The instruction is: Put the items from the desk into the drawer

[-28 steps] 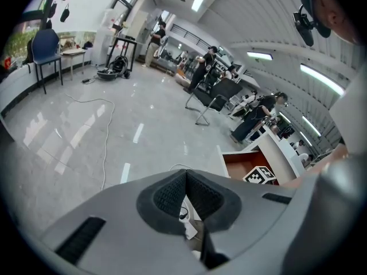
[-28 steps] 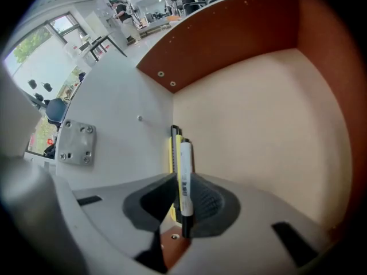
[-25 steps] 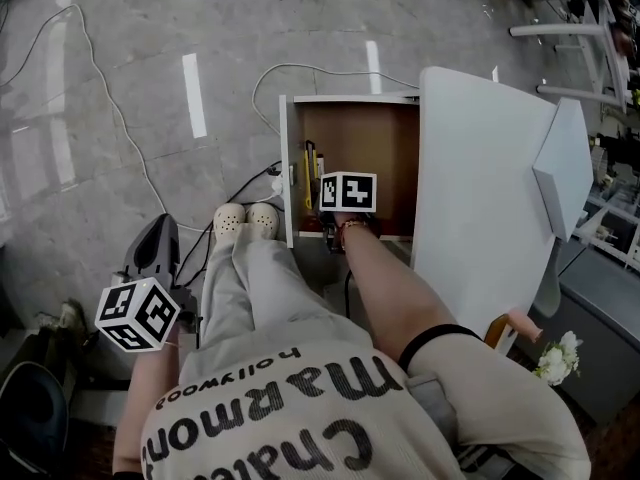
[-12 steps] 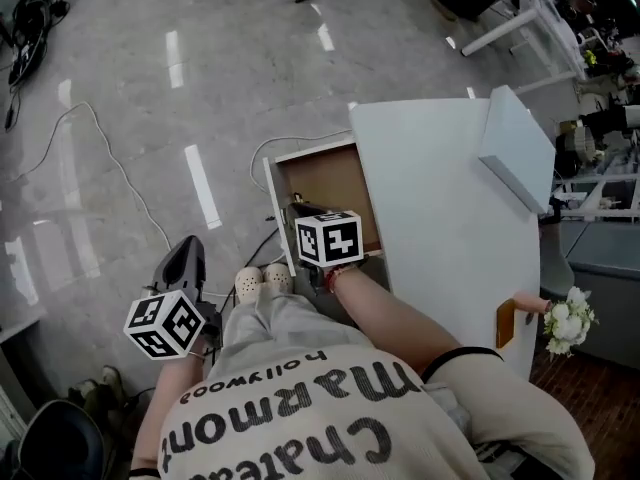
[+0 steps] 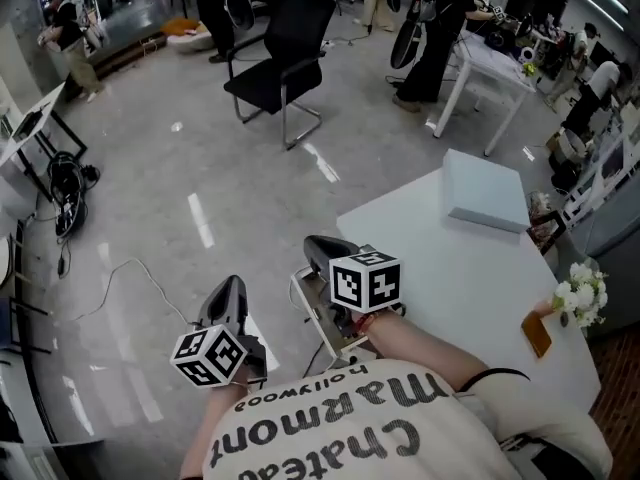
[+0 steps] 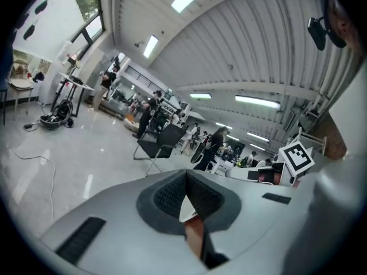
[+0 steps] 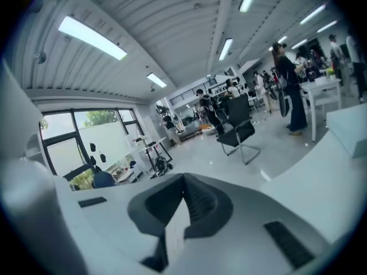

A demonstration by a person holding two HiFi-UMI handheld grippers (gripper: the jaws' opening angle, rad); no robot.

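**Table not yet cleared, both grippers empty**

The right gripper [image 5: 322, 251] has just been closing. Its jaws now meet with nothing between them. The left gripper [image 5: 228, 296] hovers beside it, its jaws also together and empty.

We judge the task unfinished. To the right of the right gripper, the white table [image 5: 440, 258] carries a flat pale-blue box [image 5: 485, 193] on its far side. A small orange item [image 5: 537, 335] lies at the near right edge. A bunch of white flowers [image 5: 580, 293] stands at or just past that edge; we cannot tell which.

Just beneath the right gripper we see what we take for the drawer's white rim [image 5: 312, 308]. Its contents are hidden.

The bare tabletop between the right gripper and the box leaves free room to reach. Left of both grippers the floor lies open, with a cable [image 5: 130, 268] and, well beyond, a black chair [image 5: 285, 48].
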